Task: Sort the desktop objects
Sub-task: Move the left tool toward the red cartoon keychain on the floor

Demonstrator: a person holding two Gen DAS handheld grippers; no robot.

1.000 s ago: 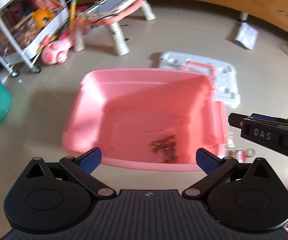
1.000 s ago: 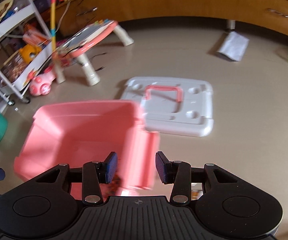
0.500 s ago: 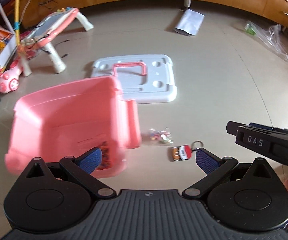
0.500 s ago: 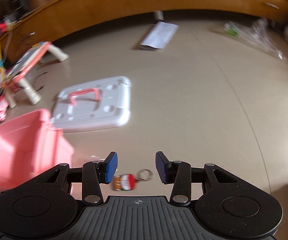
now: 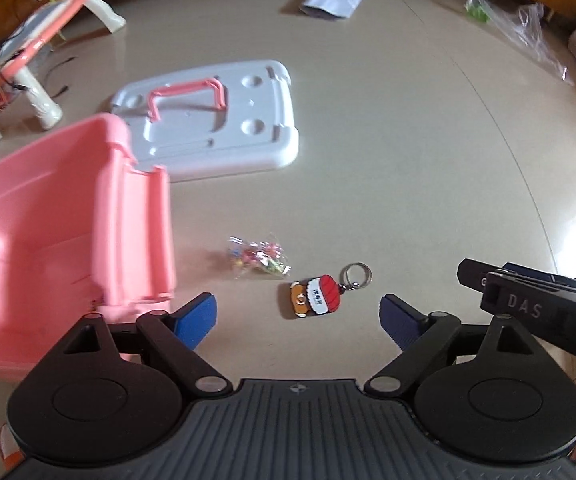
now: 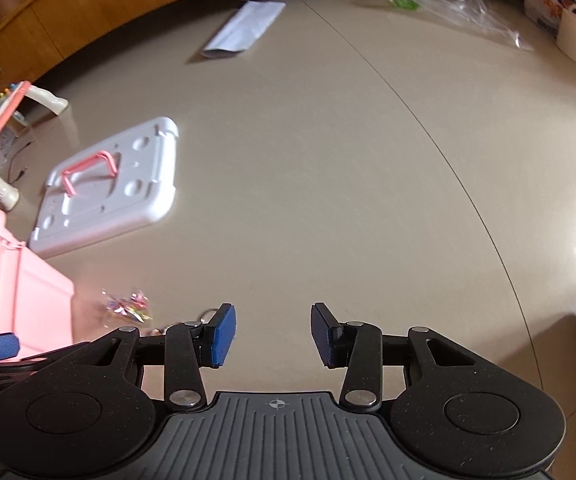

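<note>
Floor of pale tile fills both views. Pink bin stands at the left, its white lid lying flat just beyond it. Left gripper hangs over the floor with jaws wide and closing, nothing pressed between the pads. Right gripper is part open and empty, aimed at bare tile. Clear packet of coloured bits lies near the bin wall. Keychain lies flat just ahead of the left jaws, between the pads' lines, its long axis running across the gap, ring toward the right pad. I judge the left hand nearer; in the right view the keychain sits behind the left finger.
</note>
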